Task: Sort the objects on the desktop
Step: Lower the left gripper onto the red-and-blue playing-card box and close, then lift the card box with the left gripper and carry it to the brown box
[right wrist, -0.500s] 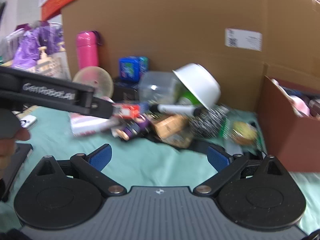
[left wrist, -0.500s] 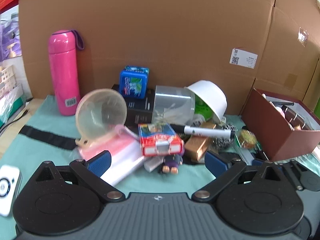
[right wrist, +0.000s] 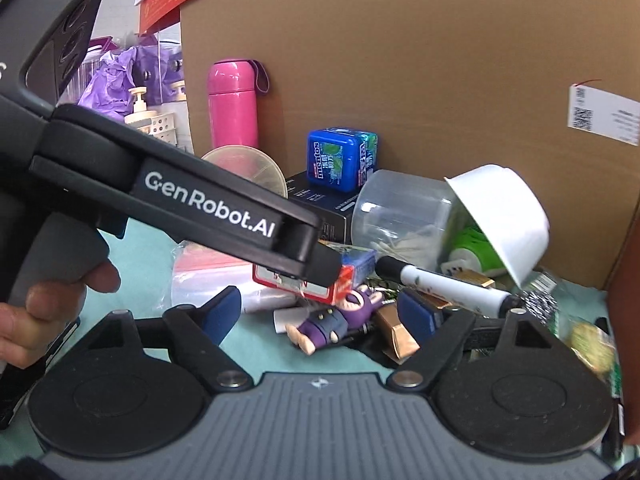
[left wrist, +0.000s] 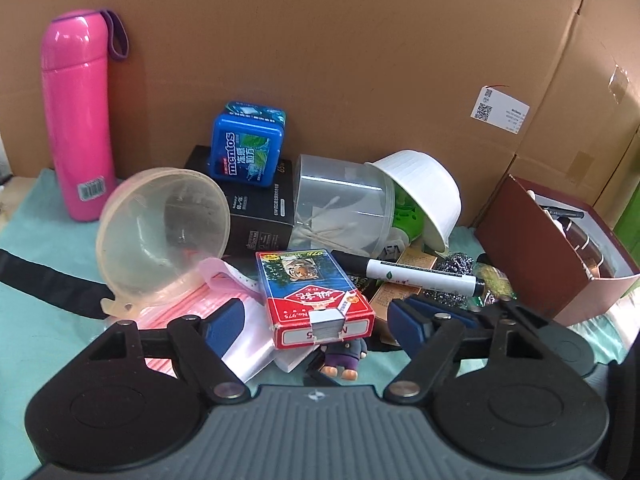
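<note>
While both tongs stand spread w/ nothing pinched, the clutter lies just ahead on the teal-covered desk. Left tongs, bottom centre of the left wrist view, have blue pads either side of a red-and-blue card box; pads look clear of it, though the box sits between them. Just under the box, lower centre, a small purple figure lies on the cloth. Left of the box: a pink zip bag, w/ a clear plastic bowl tipped on its side over it. Right of the box: a black-and-white marker lying across a steel scourer.

Right tongs, bottom centre of the right wrist view, are also apart, above the same figure; the left unit crosses from upper left, a hand on its grip.

Further back, mid-frame: clear tub, white bowl tilted against it, black box w/ blue mint tin on top. Right edge: brown box. Upper left: pink flask, upright before the cardboard wall.
</note>
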The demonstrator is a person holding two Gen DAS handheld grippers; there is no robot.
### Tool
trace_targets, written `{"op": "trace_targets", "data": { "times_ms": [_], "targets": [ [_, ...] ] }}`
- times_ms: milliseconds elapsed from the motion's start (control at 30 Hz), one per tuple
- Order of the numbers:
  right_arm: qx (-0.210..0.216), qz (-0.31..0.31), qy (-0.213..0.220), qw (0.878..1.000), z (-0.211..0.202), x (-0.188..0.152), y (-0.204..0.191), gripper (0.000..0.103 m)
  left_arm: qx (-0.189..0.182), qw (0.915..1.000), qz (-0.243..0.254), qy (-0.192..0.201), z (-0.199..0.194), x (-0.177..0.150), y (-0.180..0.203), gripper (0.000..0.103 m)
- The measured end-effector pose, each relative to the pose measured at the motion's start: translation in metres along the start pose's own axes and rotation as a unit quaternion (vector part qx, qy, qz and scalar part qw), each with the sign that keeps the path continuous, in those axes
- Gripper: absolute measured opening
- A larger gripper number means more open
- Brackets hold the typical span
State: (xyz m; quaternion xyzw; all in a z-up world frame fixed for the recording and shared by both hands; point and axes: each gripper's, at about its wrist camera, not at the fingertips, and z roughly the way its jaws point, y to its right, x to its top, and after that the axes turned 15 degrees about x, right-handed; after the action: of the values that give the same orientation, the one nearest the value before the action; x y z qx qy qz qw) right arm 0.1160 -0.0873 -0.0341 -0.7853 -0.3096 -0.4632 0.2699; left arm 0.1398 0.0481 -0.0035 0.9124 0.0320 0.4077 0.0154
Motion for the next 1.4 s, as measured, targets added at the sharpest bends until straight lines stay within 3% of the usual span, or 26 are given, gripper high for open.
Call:
{"op": "trace_targets", "data": {
  "times_ms": [333, 500, 867, 1033, 1133, 1300, 1400],
  "targets": [
    [0.013, -0.003, -0.005, 1.0, 0.023, 0.005, 0.007, 0.062, -0.025, 0.9995, -0.002, -0.02, 0.016, 0.004, 0.0, 0.066],
    [0.013, 0.003, -0.002, 1.0, 0.015, 0.004, 0.007, 0.042, -0.016, 0.9996, -0.006, -0.021, 0.012, 0.0, 0.0, 0.064],
    [0.022, -0.009, -0.014, 1.0, -0.03, -0.016, -0.013, 0.041, -0.019, 0.9996, 0.017, -0.014, -0.029, -0.037, 0.019, 0.064],
    [0.029, 0.004, -0.025, 0.999, -0.07, -0.041, -0.027, 0.041, -0.043, 0.9981, 0.021, -0.038, -0.046, -0.072, 0.031, 0.063],
    [0.016, 0.006, -0.045, 0.999, -0.088, -0.059, -0.034, 0.041, -0.05, 0.997, 0.031, -0.051, -0.055, -0.091, 0.041, 0.053],
    [0.021, 0.044, -0.056, 0.997, -0.11, -0.081, -0.033, 0.041, -0.066, 0.9943, 0.048, -0.069, -0.059, -0.108, 0.05, 0.047],
    [0.018, 0.03, -0.058, 0.998, -0.115, -0.083, -0.035, 0.046, -0.063, 0.9948, 0.045, -0.066, -0.059, -0.106, 0.048, 0.055]
  ]
}}
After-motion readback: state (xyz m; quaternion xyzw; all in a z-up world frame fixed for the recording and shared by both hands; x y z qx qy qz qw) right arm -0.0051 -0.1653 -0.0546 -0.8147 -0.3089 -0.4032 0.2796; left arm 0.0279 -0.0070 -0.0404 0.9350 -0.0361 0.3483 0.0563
